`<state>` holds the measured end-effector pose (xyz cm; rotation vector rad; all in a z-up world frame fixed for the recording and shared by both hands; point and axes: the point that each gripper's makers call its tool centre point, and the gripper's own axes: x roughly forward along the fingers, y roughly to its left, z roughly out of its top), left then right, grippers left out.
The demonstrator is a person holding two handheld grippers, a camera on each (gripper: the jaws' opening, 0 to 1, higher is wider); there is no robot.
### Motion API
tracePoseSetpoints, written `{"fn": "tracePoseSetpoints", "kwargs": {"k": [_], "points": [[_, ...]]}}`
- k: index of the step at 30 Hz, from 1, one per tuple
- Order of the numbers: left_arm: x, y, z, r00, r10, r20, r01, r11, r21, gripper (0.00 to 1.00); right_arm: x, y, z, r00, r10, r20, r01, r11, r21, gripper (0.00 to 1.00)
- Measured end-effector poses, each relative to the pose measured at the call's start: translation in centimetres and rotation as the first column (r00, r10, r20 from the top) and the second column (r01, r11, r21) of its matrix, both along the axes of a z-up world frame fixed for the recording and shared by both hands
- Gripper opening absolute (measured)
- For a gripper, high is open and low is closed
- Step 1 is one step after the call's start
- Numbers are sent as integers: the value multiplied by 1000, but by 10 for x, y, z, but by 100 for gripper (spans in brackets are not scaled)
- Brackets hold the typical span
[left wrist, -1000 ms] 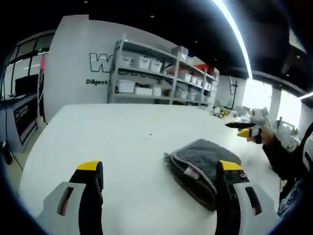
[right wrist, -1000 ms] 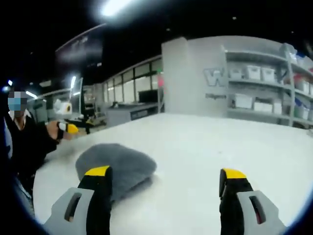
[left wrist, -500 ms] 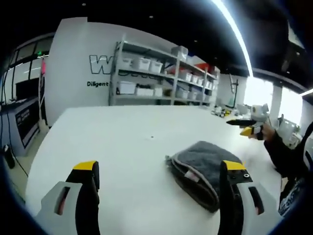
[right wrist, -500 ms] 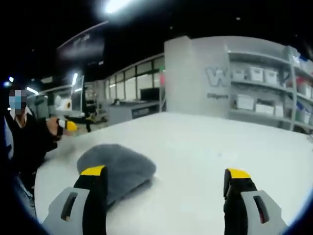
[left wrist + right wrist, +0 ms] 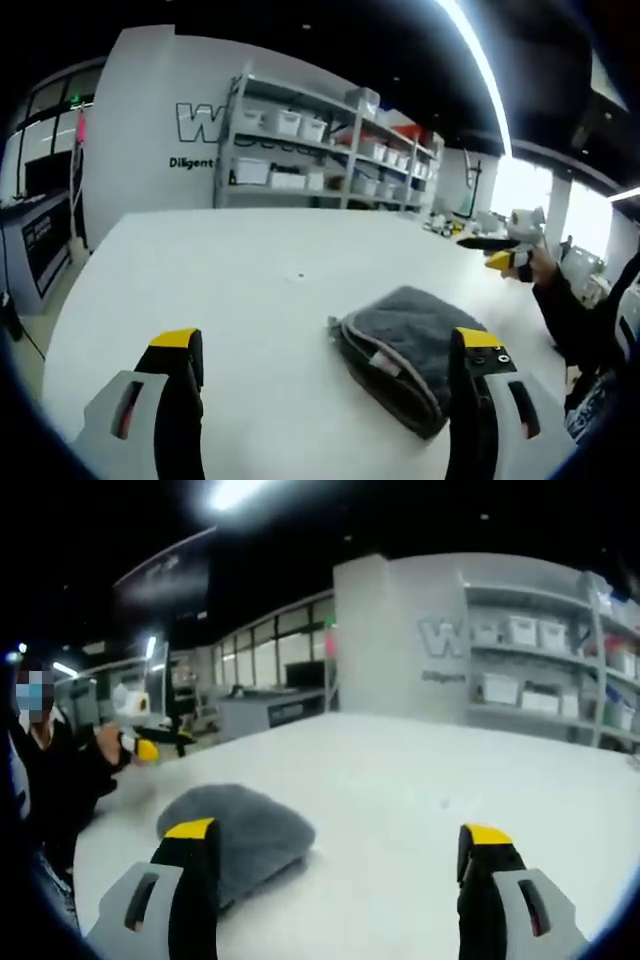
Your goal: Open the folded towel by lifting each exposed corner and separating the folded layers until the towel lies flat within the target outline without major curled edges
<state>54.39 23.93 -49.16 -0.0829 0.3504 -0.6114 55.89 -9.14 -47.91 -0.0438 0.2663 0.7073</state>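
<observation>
1 towel (image 5: 405, 345) corner behind jaw

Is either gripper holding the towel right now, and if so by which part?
Nothing is held. The left gripper and right gripper are both open, and the folded grey towel lies untouched on the white table.

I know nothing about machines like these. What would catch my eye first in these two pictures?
Probably the folded grey towel, a soft dark lump alone on the big white table. Next, the yellow-tipped jaws of the left gripper and right gripper, standing wide open with nothing between them. Behind the table, metal shelves of white bins line a wall with large lettering.
</observation>
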Motion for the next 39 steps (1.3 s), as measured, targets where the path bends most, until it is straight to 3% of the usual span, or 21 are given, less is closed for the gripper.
{"fn": "tracePoseSetpoints", "kwargs": {"k": [8, 20, 39], "points": [[9, -4, 10, 1000, -16, 9, 16, 1000, -3, 100, 1, -1, -1, 1000, -6, -4, 6, 1000, -15, 100], [18, -24, -4, 997, -67, -28, 68, 998, 15, 98, 10, 11, -9, 1000, 12, -29, -13, 999, -52, 100], [28, -30, -14, 994, -86, -61, 87, 996, 23, 97, 16, 23, -10, 998, 37, -41, -39, 998, -54, 100]]}}
